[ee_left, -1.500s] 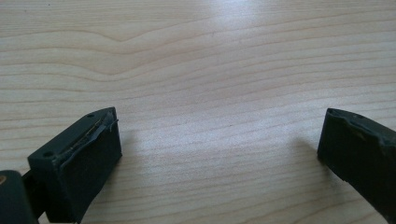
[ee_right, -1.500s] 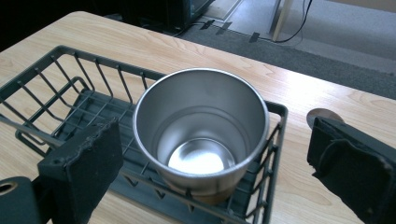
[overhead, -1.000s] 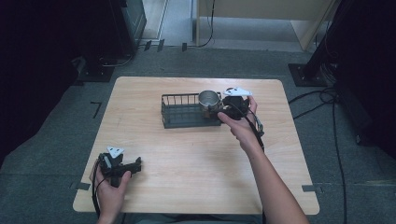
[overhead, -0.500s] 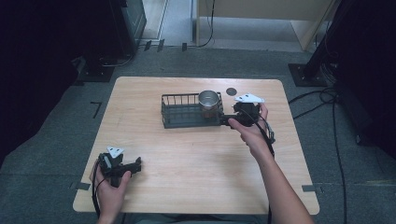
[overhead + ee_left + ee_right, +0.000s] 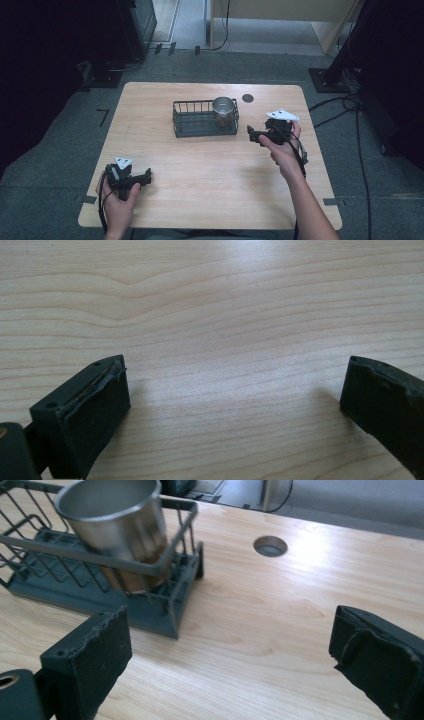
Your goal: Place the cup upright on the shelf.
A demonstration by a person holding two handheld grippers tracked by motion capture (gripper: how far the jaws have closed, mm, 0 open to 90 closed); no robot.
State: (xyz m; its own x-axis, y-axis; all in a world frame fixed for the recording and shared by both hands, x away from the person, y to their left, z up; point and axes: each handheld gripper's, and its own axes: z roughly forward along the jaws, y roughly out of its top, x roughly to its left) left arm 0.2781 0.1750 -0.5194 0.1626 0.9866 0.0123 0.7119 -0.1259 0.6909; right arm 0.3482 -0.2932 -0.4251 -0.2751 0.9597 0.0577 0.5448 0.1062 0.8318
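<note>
The fingers [image 5: 80, 665] of the right gripper [image 5: 256, 135] are spread wide with nothing between them, held just right of the wire basket [image 5: 197, 131]. The steel cup [image 5: 223, 111] is seen standing upright, mouth upward, in the basket's right end, against its far right corner. The basket's long axis runs left to right across the tabletop [image 5: 210, 180]. A round hole [image 5: 247, 98] lies just beyond. The left gripper [image 5: 145, 177], fingers [image 5: 92, 410] likewise apart and empty, is held at the near left. No lettering is legible.
</note>
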